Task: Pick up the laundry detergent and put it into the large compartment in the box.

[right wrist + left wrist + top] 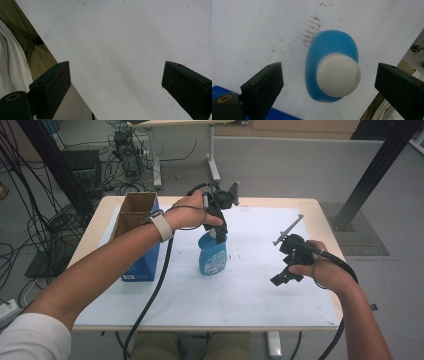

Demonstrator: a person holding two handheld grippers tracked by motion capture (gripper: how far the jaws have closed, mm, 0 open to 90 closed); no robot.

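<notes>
A blue bottle (212, 256) with a white cap stands upright on the white sheet (250, 292) at mid-table. My left gripper (220, 229) hangs straight above it, pointing down. In the left gripper view the white cap (338, 75) and blue bottle (329, 47) lie between the jaws of my left gripper (328, 83), which is open wide and touches neither. My right gripper (281, 277) hovers low over the sheet at the right. It is open, and in the right gripper view nothing but bare white sheet (120, 37) lies between the jaws of my right gripper (116, 83).
An open-topped box (140, 220), cardboard inside and blue outside, stands left of the bottle, close to my left forearm. The table's near edge (62, 72) and the person's lap show beside my right gripper. Cables trail from both grippers. Desks and cables stand beyond the table.
</notes>
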